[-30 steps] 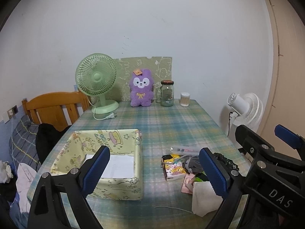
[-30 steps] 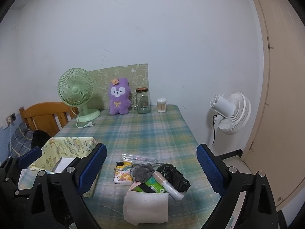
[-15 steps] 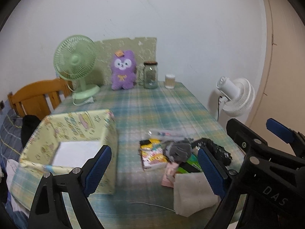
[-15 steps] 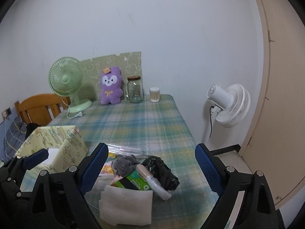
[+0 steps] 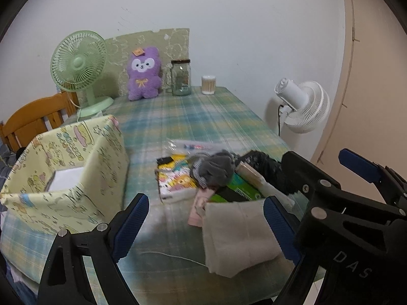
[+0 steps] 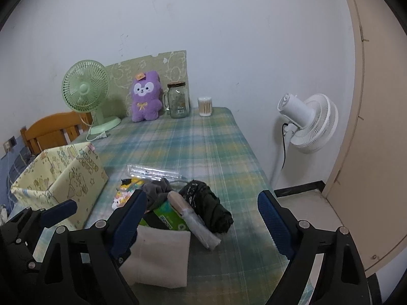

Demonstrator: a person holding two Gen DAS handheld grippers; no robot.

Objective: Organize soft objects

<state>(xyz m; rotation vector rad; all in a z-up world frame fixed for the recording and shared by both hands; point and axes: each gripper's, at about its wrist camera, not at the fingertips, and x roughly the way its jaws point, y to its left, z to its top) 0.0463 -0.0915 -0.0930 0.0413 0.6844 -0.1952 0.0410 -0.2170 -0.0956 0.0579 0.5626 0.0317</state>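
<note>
While you hold both grippers over the near end of the plaid table (image 6: 203,152), the scene reads like this:

Soft pile: a grey bundled cloth (image 5: 213,169) sits on top, a dark crumpled garment (image 6: 208,203) lies to its right, and a folded beige cloth (image 6: 162,256) lies nearest you; they overlap each other.
Mixed in: a green packet (image 6: 169,216) and a cartoon-print pack (image 5: 175,180) lie under the grey cloth; what the pale wrapped roll (image 6: 193,218) is, you probably can't tell from here.
Storage box: the yellow printed fabric box (image 5: 76,167) stands just left of the pile, apart from it, open-topped.
Left gripper (image 5: 206,223): your jaws stand wide apart above the beige cloth, gripping nothing.
Right gripper (image 6: 203,221): wide too, though the jaws have just been closing a little; nothing is pinched between them.
Far end: purple plush rabbit (image 6: 146,96), glass jar (image 6: 179,100) and green desk fan (image 6: 87,89) stand against the wall.
</note>
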